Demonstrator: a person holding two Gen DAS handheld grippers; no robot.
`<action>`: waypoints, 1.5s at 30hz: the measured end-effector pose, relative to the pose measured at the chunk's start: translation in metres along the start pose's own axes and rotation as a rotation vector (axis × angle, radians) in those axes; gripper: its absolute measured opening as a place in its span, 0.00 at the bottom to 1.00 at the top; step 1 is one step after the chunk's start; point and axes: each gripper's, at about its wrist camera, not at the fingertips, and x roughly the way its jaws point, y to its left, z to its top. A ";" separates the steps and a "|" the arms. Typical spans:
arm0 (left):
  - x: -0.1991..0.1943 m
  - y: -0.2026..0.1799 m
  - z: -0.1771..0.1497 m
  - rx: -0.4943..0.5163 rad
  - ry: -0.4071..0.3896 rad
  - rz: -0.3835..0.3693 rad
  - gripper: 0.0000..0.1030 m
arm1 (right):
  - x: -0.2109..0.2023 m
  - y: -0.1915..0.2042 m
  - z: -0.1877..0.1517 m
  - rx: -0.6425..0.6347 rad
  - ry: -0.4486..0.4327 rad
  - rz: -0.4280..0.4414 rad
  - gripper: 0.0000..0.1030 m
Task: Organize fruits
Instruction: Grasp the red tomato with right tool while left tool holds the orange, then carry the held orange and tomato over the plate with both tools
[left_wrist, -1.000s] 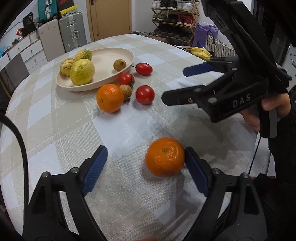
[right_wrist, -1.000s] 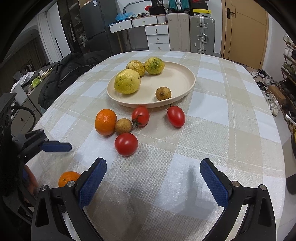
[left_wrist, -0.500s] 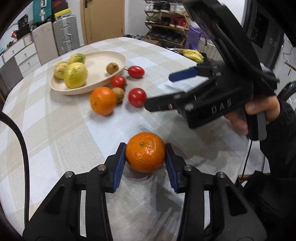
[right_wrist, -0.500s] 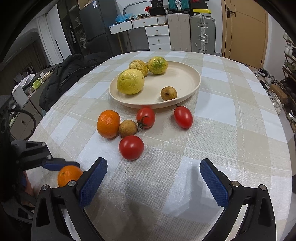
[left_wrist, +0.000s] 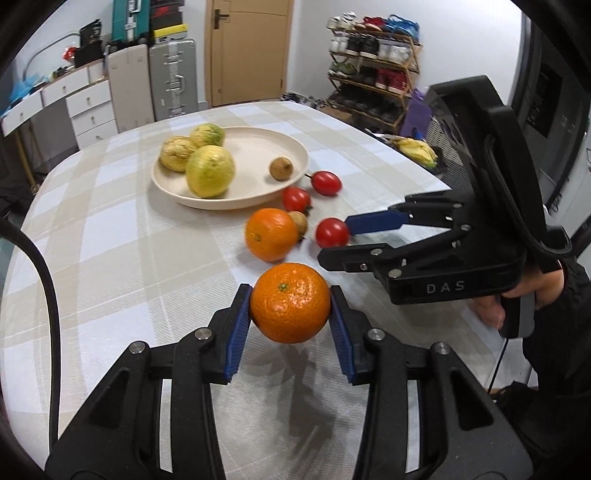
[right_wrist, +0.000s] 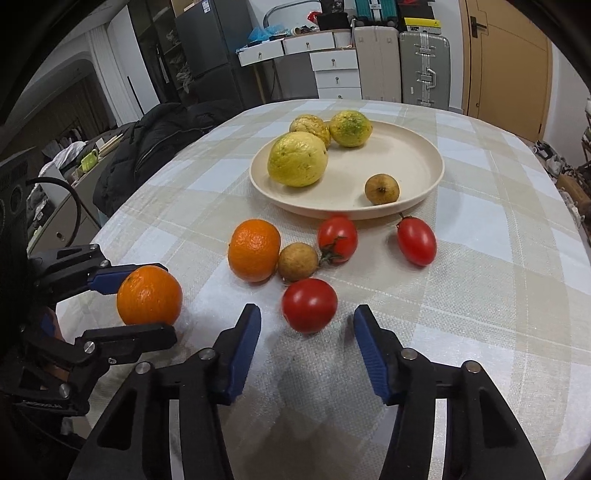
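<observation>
Orange peel fills the left gripper (left_wrist: 290, 317): its blue pads clamp the mandarin (left_wrist: 290, 302) from both sides across the widest part, and the fruit appears lifted just clear of the checked cloth of the worktop (left_wrist: 110, 258), nearest the camera and well short of the plate (left_wrist: 288, 147). A grip across the middle should keep a round fruit from rolling out.

The right gripper (right_wrist: 306, 339) has its jaws at a narrow gap; they have just been closing. The round tomato (right_wrist: 309, 304) lies just ahead of the pads, which do not yet press on it.

Between that tomato and the plate lie a second orange (right_wrist: 254, 249), a small brown fruit (right_wrist: 297, 260) and two more tomatoes. On the plate sit three yellow-green citrus and another brown fruit, so the plate is probably the collection point.

Legible writing: "DAS" on the right gripper body, seen from the left wrist.
</observation>
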 end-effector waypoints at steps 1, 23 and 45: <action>-0.001 0.001 0.000 -0.008 -0.005 0.003 0.37 | 0.001 0.000 0.001 0.001 0.000 0.001 0.47; -0.014 0.023 0.005 -0.105 -0.089 0.059 0.37 | -0.018 -0.005 0.006 0.016 -0.109 -0.008 0.30; -0.016 0.038 0.020 -0.165 -0.159 0.125 0.37 | -0.049 -0.015 0.011 0.060 -0.240 0.007 0.30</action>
